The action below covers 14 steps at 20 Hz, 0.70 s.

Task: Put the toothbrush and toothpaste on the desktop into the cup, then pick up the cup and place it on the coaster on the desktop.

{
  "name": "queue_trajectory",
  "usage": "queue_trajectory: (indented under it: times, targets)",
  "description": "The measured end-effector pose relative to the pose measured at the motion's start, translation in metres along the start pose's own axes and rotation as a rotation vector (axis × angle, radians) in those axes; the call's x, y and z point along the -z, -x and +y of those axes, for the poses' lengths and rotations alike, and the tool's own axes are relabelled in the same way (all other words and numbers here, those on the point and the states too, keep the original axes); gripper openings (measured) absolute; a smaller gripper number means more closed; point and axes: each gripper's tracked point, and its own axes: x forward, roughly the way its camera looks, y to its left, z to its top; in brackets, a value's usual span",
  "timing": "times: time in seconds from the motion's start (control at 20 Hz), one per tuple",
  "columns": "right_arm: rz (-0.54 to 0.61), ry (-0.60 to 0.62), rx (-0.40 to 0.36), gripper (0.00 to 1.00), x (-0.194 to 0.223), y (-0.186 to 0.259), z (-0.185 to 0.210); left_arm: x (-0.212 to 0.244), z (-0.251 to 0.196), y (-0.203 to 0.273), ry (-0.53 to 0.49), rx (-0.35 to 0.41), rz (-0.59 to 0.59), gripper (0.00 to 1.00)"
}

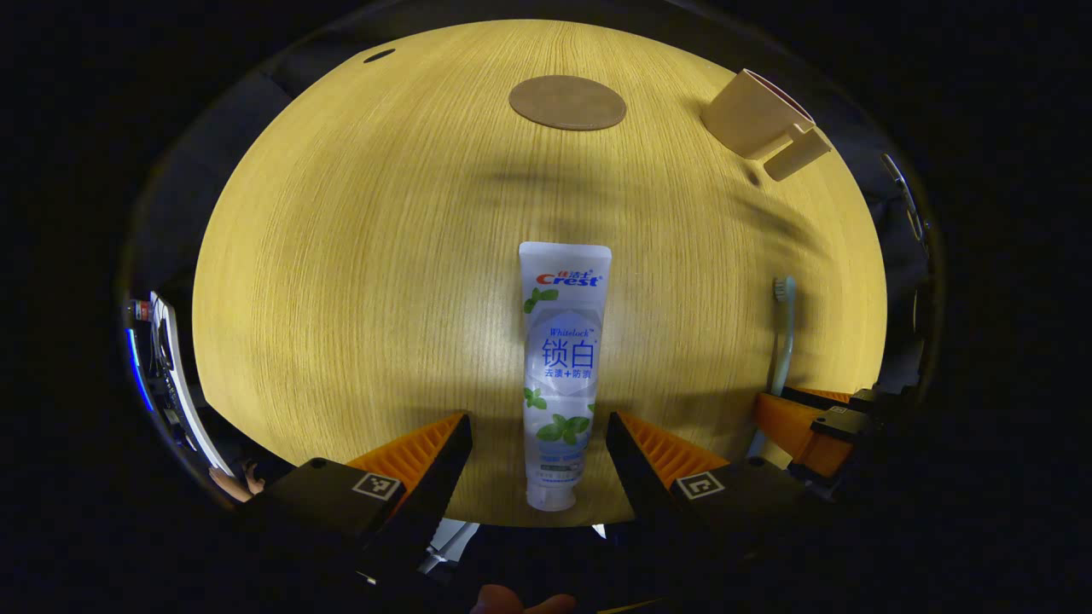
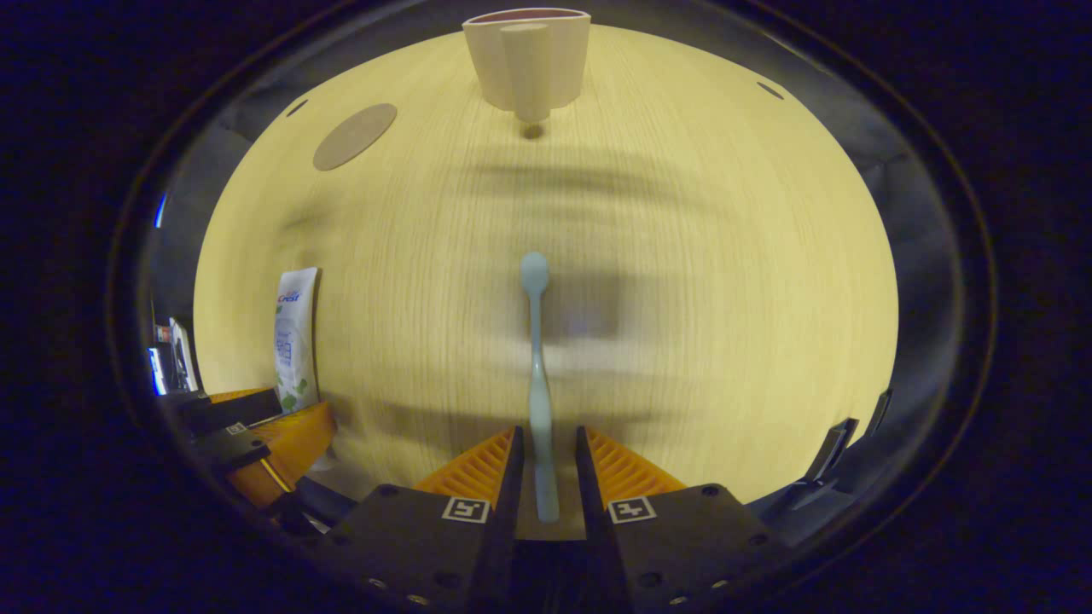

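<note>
On the wooden tabletop [image 1: 341,256], the toothpaste [image 1: 559,384] is framed by the spread jaws of the left gripper [image 1: 539,443], untouched. The toothbrush [image 2: 537,375] handle is bracketed closely by the narrowed jaws of the right gripper [image 2: 546,460]; contact cannot be told. The cup [image 2: 529,60] and coaster [image 1: 567,102] are seen apart at the far side.
</note>
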Motion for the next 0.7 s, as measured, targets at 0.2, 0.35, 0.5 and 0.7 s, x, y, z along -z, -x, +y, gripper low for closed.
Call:
queue_trajectory:
  times: [0.2, 0.35, 0.5, 0.7]
  targets:
    - [0.009, 0.006, -0.001, 0.27, 0.0, 0.0, 0.001, -0.06, -0.033, 0.033, -0.008, -0.015, 0.008, 1.0]
    - [0.033, 0.035, 0.005, 0.27, 0.0, 0.0, 0.002, -0.107, -0.059, 0.059, -0.007, -0.032, 0.024, 1.0]
    - [0.03, 0.02, -0.006, 0.23, -0.001, 0.0, 0.002, -0.161, -0.094, 0.09, -0.011, -0.034, 0.036, 0.99]
    - [0.021, -0.005, -0.004, 0.06, -0.002, -0.001, 0.001, -0.239, -0.149, 0.134, 0.001, -0.031, 0.079, 0.64]
